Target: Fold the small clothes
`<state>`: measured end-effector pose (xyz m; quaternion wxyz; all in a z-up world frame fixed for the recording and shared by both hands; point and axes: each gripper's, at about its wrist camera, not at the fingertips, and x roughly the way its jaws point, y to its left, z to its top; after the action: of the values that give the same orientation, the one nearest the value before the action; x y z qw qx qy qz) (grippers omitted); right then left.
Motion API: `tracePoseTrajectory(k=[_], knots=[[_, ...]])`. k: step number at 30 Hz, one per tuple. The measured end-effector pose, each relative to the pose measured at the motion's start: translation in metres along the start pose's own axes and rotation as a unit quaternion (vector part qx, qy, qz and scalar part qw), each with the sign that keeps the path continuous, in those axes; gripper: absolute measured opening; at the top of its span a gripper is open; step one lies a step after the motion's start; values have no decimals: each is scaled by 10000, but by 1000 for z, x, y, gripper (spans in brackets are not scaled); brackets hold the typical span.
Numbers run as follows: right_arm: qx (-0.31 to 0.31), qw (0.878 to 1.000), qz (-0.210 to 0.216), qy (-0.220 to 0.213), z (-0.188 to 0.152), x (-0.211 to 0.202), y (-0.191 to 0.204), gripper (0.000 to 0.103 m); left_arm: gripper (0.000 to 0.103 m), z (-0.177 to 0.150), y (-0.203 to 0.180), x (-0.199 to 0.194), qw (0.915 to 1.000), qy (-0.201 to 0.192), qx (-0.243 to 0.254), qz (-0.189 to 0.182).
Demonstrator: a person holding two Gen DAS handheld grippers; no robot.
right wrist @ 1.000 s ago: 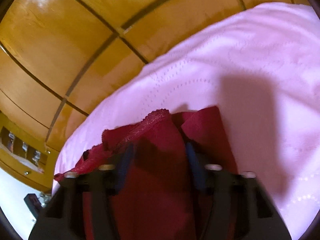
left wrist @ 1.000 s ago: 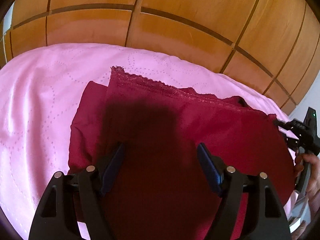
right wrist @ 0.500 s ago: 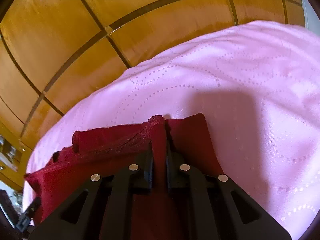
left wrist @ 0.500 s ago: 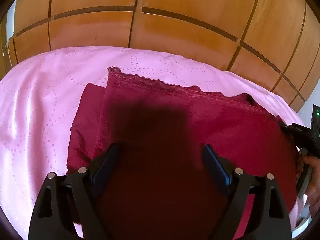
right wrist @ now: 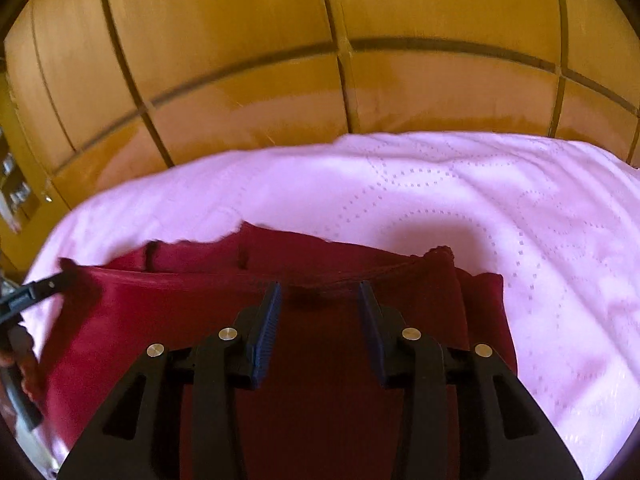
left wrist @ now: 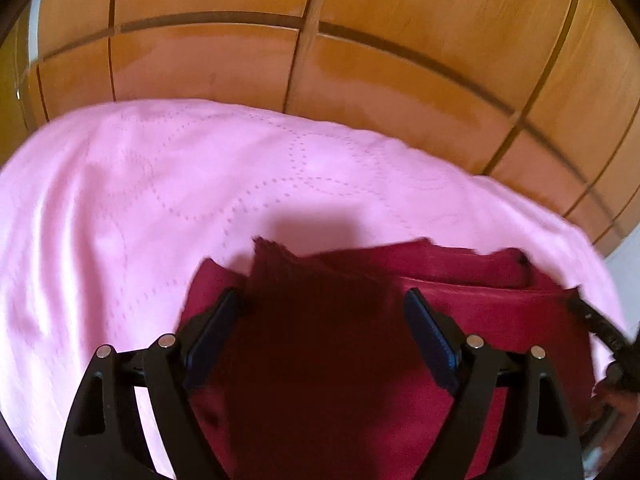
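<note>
A dark red garment [left wrist: 460, 320] with a lace-trimmed edge lies folded on a pink quilted bedspread [left wrist: 160, 184]. It also shows in the right wrist view [right wrist: 160, 320]. My left gripper [left wrist: 322, 304] is open and empty, just above the garment near its left part. My right gripper [right wrist: 318, 292] is open and empty, over the garment near its lace edge [right wrist: 400, 270]. Each gripper shows at the edge of the other's view: the right one [left wrist: 600, 332] and the left one [right wrist: 28, 296].
An orange wooden wardrobe wall [left wrist: 360, 60] with dark grooves stands right behind the bed, also in the right wrist view [right wrist: 280, 80]. Pink bedspread [right wrist: 540, 240] extends around the garment on all visible sides. A shelf with small items [right wrist: 12, 188] is at far left.
My right gripper was shut on the garment's lace edge and has opened, letting it go. Both grippers have pulled back, so the garment sits lower in both views.
</note>
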<state>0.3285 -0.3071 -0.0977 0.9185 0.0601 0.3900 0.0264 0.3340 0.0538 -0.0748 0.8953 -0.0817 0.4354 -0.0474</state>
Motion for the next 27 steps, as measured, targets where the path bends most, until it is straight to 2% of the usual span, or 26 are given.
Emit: tracePoseTrajectory(k=[3, 5, 9, 14, 18, 22, 27], knots=[[143, 9996, -180, 182, -5, 24, -16, 37, 84, -7, 6, 21, 9995, 99, 221, 182], [345, 9994, 31, 74, -9, 32, -25, 37, 88, -12, 11, 33, 9996, 114, 221, 125], [184, 9997, -177, -15, -11, 34, -17, 37, 93, -12, 5, 37, 9991, 108, 315, 255], [185, 9997, -170, -53, -13, 33, -14, 37, 94, -13, 6, 33, 9994, 71, 289, 189], [156, 9997, -196, -64, -12, 35, -14, 37, 94, -19, -4, 20, 9974, 14, 472, 549], [150, 9997, -201, -71, -13, 34, -13, 37, 94, -31, -13, 3, 9981, 178, 323, 499], [145, 9997, -202, -71, -13, 34, -14, 38, 100, -48, -20, 4, 9961, 30, 518, 719]])
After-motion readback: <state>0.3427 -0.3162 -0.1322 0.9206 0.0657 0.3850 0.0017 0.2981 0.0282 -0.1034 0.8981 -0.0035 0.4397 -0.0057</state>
